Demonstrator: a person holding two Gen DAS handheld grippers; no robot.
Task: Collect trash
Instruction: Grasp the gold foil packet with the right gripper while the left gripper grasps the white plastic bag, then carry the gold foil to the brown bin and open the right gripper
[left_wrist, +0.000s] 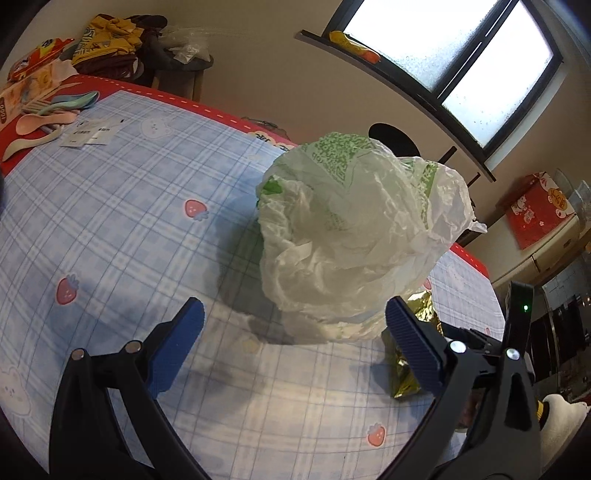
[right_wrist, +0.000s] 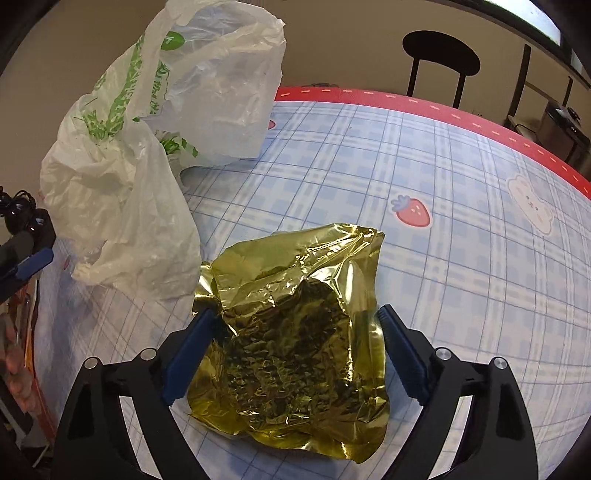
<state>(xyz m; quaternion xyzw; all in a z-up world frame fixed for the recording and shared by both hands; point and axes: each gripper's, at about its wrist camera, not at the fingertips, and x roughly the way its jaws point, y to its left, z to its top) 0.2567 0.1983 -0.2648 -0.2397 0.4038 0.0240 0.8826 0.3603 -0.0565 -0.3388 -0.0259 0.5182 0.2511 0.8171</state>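
Two views: one fisheye camera rode on each claw, both looking down at a tabletop under a blue plaid cloth with strawberries and white bears.
Left claw: jaws stood wide with nothing between the blue pads; it hung just before a crumpled white plastic bag.
Right claw: jaws stood wide on either side of a crinkled gold foil wrapper; whether the pads touched the foil could not be told.
Where the trash lay: the gold foil wrapper lay flat on the cloth near the table's edge, just beside the plastic bag, which stood slumped on the cloth.
Hidden or cut off: in the left view the foil showed only as a sliver behind the right-hand finger; the bag's contents could not be made out.
Only in the left view: pastel plastic spoons and small white paper slips at the far corner, a heap of folded clothes beyond the table, a frosted window, and a red box with cat drawings.
Only in the right view: a dark chair back past the red table border.
Writing: green print on the bag and marks on the paper slips were too crumpled or small to read.
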